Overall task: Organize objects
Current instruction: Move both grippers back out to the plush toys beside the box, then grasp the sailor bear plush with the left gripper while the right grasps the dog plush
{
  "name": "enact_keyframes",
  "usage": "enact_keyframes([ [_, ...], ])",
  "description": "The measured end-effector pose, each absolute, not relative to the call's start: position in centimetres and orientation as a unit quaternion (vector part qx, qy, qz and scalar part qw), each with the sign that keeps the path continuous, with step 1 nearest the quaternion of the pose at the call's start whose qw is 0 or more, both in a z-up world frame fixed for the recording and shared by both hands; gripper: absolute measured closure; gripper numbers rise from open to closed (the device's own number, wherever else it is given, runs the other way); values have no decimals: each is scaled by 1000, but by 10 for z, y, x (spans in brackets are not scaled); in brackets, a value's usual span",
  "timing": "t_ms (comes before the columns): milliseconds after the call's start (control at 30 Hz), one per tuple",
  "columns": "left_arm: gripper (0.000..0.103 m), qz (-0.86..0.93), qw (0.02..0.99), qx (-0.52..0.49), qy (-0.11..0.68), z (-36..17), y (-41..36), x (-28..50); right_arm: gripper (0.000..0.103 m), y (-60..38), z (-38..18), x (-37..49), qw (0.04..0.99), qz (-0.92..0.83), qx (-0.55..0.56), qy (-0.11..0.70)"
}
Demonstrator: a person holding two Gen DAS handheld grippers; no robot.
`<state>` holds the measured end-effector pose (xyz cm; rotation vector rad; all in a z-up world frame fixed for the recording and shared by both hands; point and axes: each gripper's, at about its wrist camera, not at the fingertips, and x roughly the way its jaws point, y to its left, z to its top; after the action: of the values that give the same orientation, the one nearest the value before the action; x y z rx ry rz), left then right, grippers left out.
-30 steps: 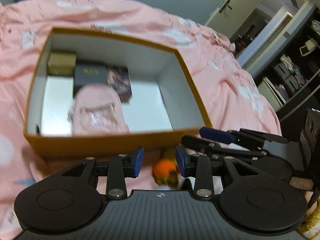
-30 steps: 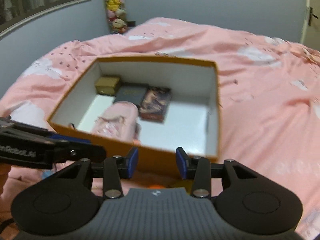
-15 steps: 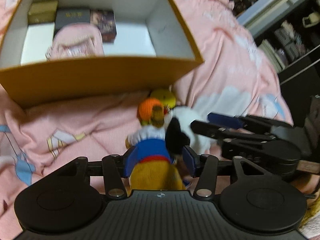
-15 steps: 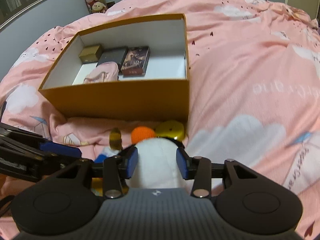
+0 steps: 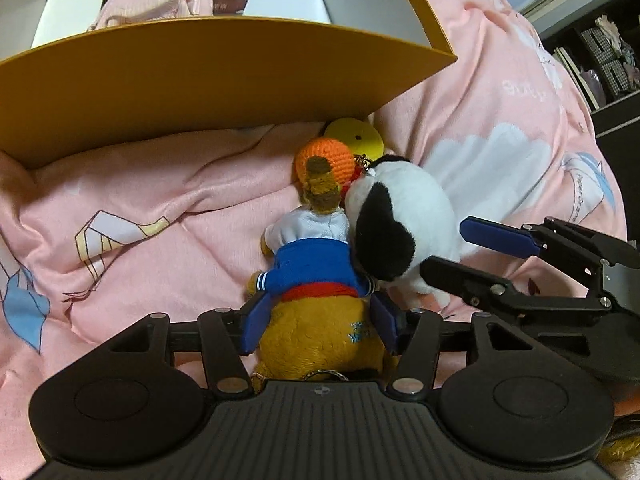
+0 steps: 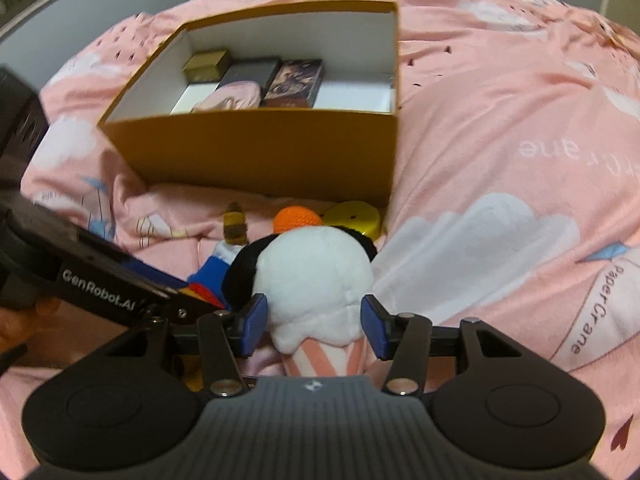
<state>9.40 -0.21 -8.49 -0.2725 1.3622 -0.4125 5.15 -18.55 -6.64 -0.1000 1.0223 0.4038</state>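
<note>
A yellow plush bear in a blue and white shirt [image 5: 316, 268] lies on the pink bedcover in front of the orange box [image 5: 200, 80]. My left gripper [image 5: 320, 328] straddles the bear's yellow body, and its jaws are opening. Beside it lies a white and black plush [image 6: 316, 276] with a pink striped base. My right gripper [image 6: 314, 326] has that plush between its fingers with small gaps at the pads, jaws also opening. An orange crochet ball [image 5: 324, 160] and a yellow round piece [image 5: 356, 136] rest against the box wall.
The orange box [image 6: 260, 152] holds a small gold box [image 6: 206, 64], two dark flat boxes and a pink pouch [image 5: 160, 0]. The rumpled pink bedcover [image 6: 500, 160] spreads all around. Dark shelving [image 5: 600, 60] stands beyond the bed's right side.
Both views have tipped down from the box interior to the toys in front of it. Both pairs of jaws have widened, and each now has a plush between its fingers.
</note>
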Motion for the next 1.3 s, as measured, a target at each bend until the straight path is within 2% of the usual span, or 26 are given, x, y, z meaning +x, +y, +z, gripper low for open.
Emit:
enact_keyframes([
  [233, 42, -201, 738, -141, 628, -98, -2, 95, 45, -181, -74, 52, 843, 200, -76, 493],
  [367, 47, -192, 765, -134, 600, -78, 3, 86, 45, -178, -70, 51, 844, 202, -90, 488],
  [567, 47, -129, 830, -92, 535, -46, 17, 74, 44, -158, -65, 47, 846, 210, -153, 466],
  [667, 47, -102, 838, -81, 530, -52, 20, 79, 36, -145, -72, 46, 842, 208, -181, 463],
  [867, 46, -82, 829, -79, 548, -76, 17, 86, 27, -127, -91, 47, 836, 190, -252, 449],
  [1133, 44, -74, 811, -118, 568, -87, 31, 90, 27, -129, -103, 60, 840, 172, -249, 450],
  [1300, 44, -74, 802, -148, 574, -92, 40, 92, 32, -137, -99, 67, 846, 172, -215, 456],
])
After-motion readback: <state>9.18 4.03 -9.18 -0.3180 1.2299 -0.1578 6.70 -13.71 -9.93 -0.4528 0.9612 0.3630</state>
